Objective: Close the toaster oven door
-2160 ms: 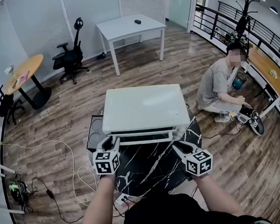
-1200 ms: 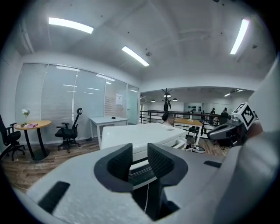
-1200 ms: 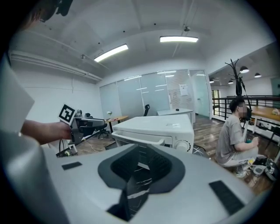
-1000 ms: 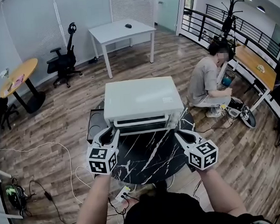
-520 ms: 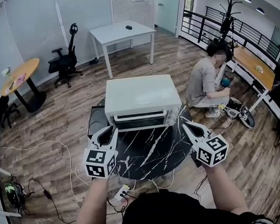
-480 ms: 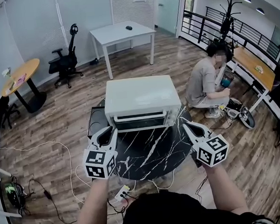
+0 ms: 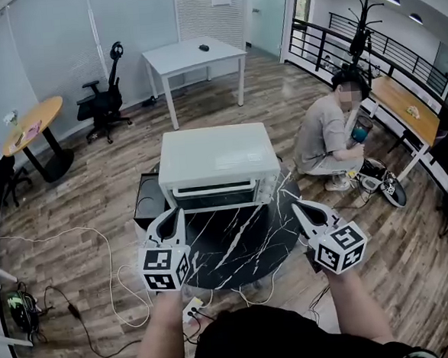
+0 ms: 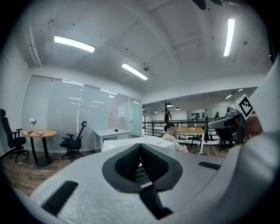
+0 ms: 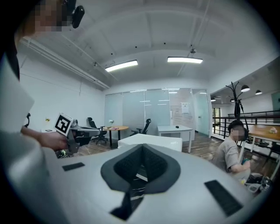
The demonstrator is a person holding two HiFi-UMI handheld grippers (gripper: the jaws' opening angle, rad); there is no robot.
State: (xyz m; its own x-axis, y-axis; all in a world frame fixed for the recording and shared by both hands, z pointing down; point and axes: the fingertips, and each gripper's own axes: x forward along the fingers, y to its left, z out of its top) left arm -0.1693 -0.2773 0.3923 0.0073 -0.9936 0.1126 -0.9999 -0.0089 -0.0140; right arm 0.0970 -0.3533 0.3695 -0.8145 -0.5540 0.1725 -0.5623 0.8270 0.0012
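Note:
The white toaster oven [image 7: 217, 163] stands at the far side of a round black marble table [image 7: 240, 246], its front door [image 7: 213, 192] upright against the body. My left gripper [image 7: 177, 211] hovers over the table's left part, short of the oven's front left corner, touching nothing. Its jaws have just been closing and now meet with nothing between them. My right gripper [image 7: 294, 204] hangs off the oven's front right corner, also shut and empty. The left gripper [image 8: 141, 146] and right gripper [image 9: 142, 148] views show the oven's white top [image 8: 120, 142] [image 9: 153, 141] beyond the joined fingertips.
A person [image 7: 324, 137] sits on the wooden floor right of the table. A black box [image 7: 144, 204] lies left of the oven. Cables [image 7: 113, 285] and a power strip [image 7: 191, 310] lie near my feet. A white table [image 7: 194, 55], an office chair [image 7: 104, 99] and a round wooden table [image 7: 27, 123] stand farther off.
Both grippers have drawn back from the oven's front towards me and risen a little. Their jaws have come together. The oven door, pushed at earlier, now stands upright.

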